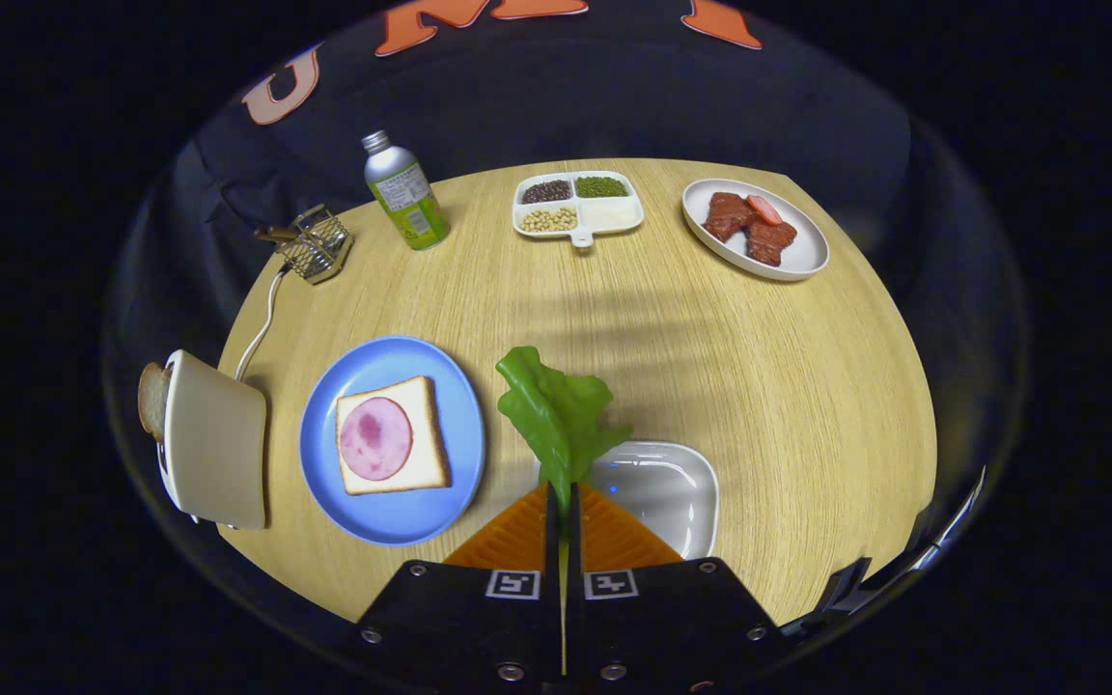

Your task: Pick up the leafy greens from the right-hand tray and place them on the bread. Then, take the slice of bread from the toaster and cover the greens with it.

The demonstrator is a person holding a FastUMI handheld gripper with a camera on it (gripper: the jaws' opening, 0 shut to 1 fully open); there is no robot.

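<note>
- I see my hand-held gripper [562,502] clenched on the stem of the greens [556,410], both fingers pressed against it with almost no gap between them.
- The greens stand upright from the fingertips, one broad leaf lifted clear of the desk [710,338].
- Just beyond the fingers, slightly to the right, lies a white tray [677,492], partly hidden behind the leaf and the fingers.
- Left of the fingers sits a blue plate [392,521]. On it lies a slice of bread [426,463] with a round pink slice of ham [375,438] on top.
- Further left, at the desk's edge, stands a pale toaster [216,442]. A second slice, the toast [152,398], pokes out of its far side. A white cord [262,323] runs from it toward a small wire rack [317,243].
- Near the rack stands a metal bottle [405,193].
- At the far side I see a white divided dish [577,205] holding dark, green and pale beans in separate compartments; the fourth compartment looks white.
- To its right, an oval plate [802,253] carries reddish-brown meat pieces [747,230].
</note>
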